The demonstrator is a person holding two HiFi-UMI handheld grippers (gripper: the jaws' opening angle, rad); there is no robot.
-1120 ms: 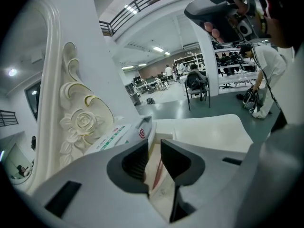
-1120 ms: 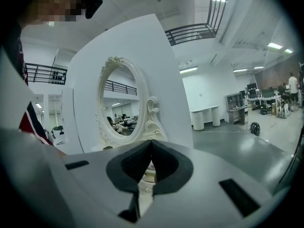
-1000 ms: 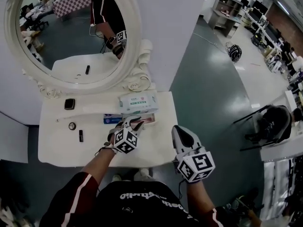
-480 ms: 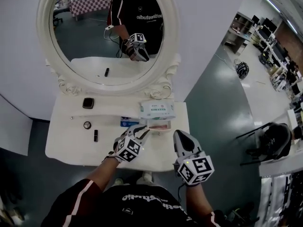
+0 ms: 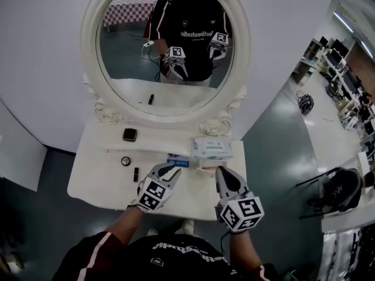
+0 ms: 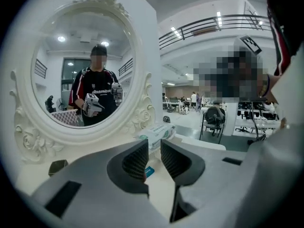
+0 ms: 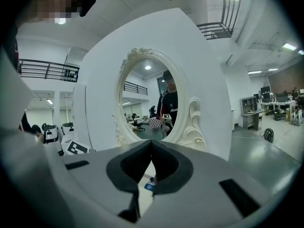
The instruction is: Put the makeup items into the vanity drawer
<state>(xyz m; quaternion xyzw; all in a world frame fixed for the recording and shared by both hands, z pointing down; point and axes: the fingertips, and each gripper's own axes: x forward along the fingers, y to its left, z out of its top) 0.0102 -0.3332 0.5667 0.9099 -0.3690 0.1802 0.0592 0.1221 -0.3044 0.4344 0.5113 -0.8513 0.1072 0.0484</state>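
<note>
Left claw (image 5: pixel 169 171) hovers over the near middle of the white bench (image 5: pixel 94 183). Its jaws are apart with nothing between the pads; the left gripper view shows only bench top and a wipes pack (image 6: pixel 156 133) beyond the gap. Right claw (image 5: pixel 222 171) is just right of it, jaws together at the tips, empty.

The makeup sits on the bench's left half, apart from both claws:
- dark square compact (image 5: pixel 129 134), farthest
- thin pale stick (image 5: pixel 137 151), nearer
- small round pot (image 5: pixel 125 160)
- dark lipstick tube (image 5: pixel 136 173), nearest

A blue box (image 5: pixel 177 159) is partly hidden behind the left claw's tips. A pinkish item (image 5: pixel 206 167) to its right is too small to identify. The wipes pack lies far right, under the oval mirror (image 5: pixel 89 40). The vanity drawer is not visible, and the person's arms cover the middle of the bench's near edge.
</note>
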